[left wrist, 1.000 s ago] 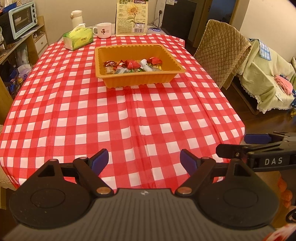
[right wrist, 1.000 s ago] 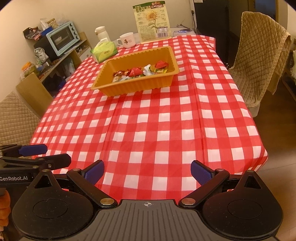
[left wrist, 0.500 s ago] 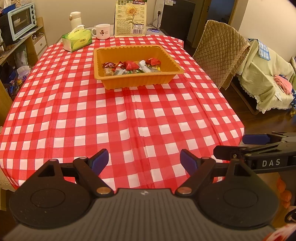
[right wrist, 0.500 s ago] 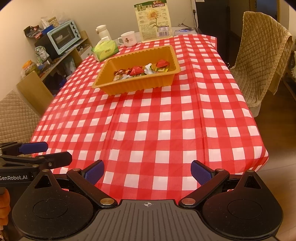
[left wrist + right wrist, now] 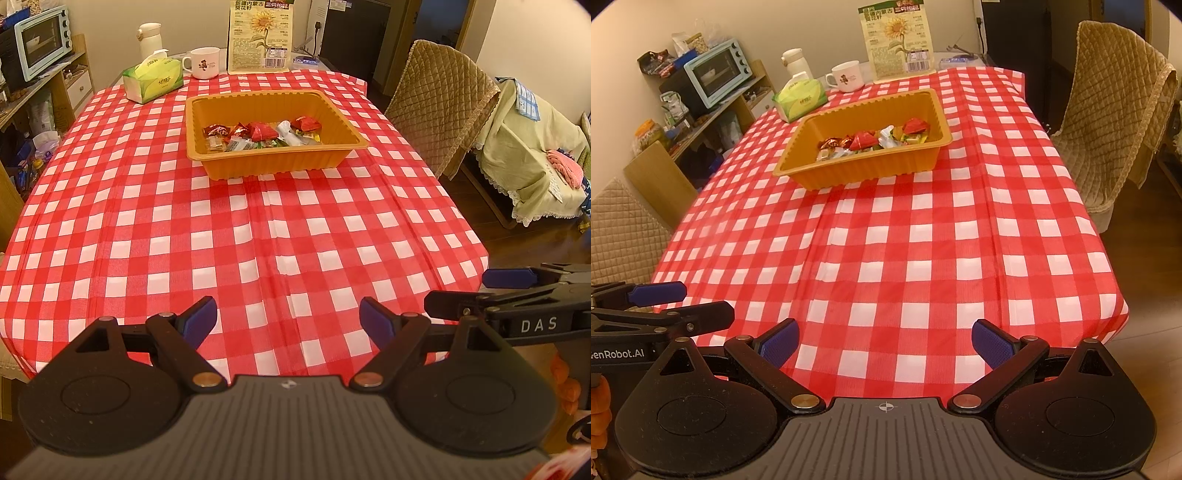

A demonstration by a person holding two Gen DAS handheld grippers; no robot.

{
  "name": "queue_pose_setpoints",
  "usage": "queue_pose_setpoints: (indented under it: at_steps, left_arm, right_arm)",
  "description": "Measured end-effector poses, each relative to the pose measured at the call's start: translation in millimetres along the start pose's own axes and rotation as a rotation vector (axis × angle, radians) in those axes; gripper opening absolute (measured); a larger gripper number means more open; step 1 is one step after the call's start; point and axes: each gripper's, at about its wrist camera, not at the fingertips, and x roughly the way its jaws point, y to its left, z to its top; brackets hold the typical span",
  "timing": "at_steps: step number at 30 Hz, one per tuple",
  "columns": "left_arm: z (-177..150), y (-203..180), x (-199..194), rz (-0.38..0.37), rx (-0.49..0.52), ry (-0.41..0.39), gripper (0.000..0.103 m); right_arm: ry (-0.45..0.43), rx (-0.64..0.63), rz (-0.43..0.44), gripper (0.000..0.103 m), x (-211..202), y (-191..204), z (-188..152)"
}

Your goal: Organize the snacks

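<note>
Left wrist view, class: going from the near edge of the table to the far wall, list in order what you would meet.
Left gripper → bare checked tablecloth → orange tray of wrapped snacks → white mug → sunflower seed bag standing at the far end.

**Open cloth up to the tray**

From both grippers, bare checked cloth [image 5: 280, 236] ran toward 12 o'clock up to the tray [image 5: 273, 162]. Beyond it stood a tissue box [image 5: 153, 79] at 11, a mug [image 5: 205, 62] and a seed bag [image 5: 260, 37] at 12. A chair [image 5: 439, 118] flanked the table at 2.
</note>
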Motion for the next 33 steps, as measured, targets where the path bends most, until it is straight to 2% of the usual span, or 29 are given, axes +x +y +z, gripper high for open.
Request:
queue_pose_setpoints:
  at_steps: [33]
  left_arm:
    - [1.4, 1.8, 0.4, -0.001, -0.001, 0.001, 0.083]
  right_arm:
    - [0.005, 0.001, -0.001, 0.099, 3.4, 0.8, 0.1]
